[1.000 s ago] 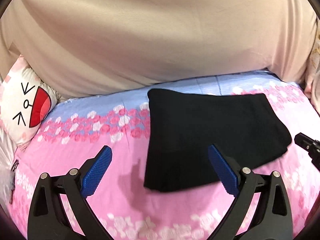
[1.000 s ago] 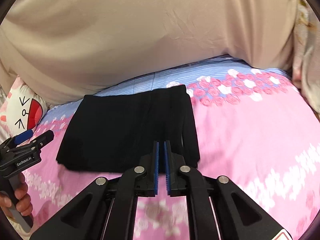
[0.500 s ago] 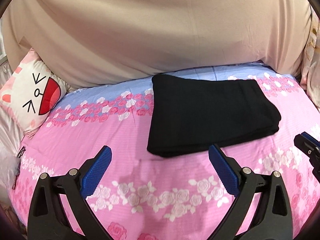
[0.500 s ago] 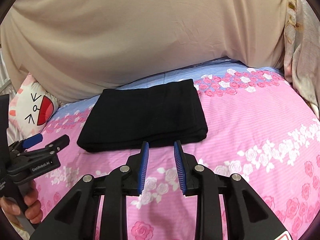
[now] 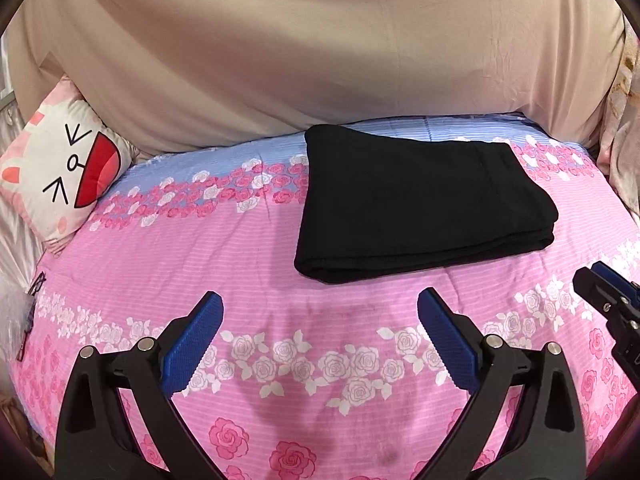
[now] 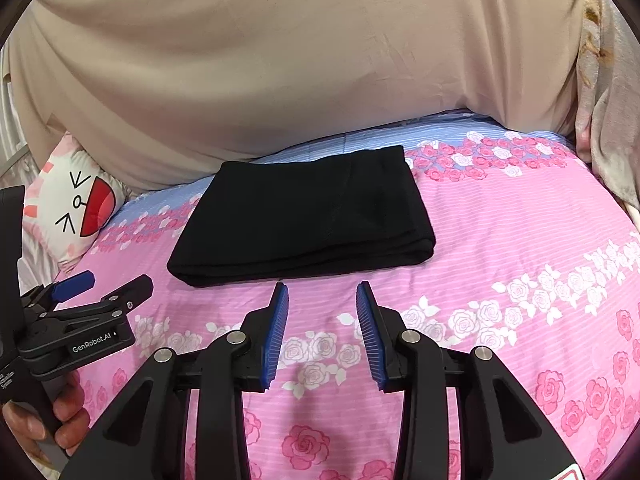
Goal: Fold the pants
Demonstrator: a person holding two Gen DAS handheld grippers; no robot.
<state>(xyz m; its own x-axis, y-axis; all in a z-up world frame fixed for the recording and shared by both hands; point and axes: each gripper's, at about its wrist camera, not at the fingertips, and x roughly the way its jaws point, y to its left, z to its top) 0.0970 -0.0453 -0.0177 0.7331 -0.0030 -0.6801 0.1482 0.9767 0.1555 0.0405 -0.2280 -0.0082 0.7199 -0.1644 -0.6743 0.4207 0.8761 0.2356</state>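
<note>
Pants (image 5: 420, 208): folded black stack, flat on bed (image 5: 160, 272), beyond both grippers.
Left gripper (image 5: 320, 300): spread wide, empty, clear of pants.
Right gripper (image 6: 322, 290): jaws just opening, nothing between, short of pants' near edge.
Pillow (image 5: 60, 168): far left.

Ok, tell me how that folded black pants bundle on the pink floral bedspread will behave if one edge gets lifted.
The folded black pants bundle would probably sag: it is soft fabric. Stacked layers show along its near edge, so lifting only the top one would likely unfold it. It should slide rather than roll, lying flat on the pink floral bedspread.
</note>
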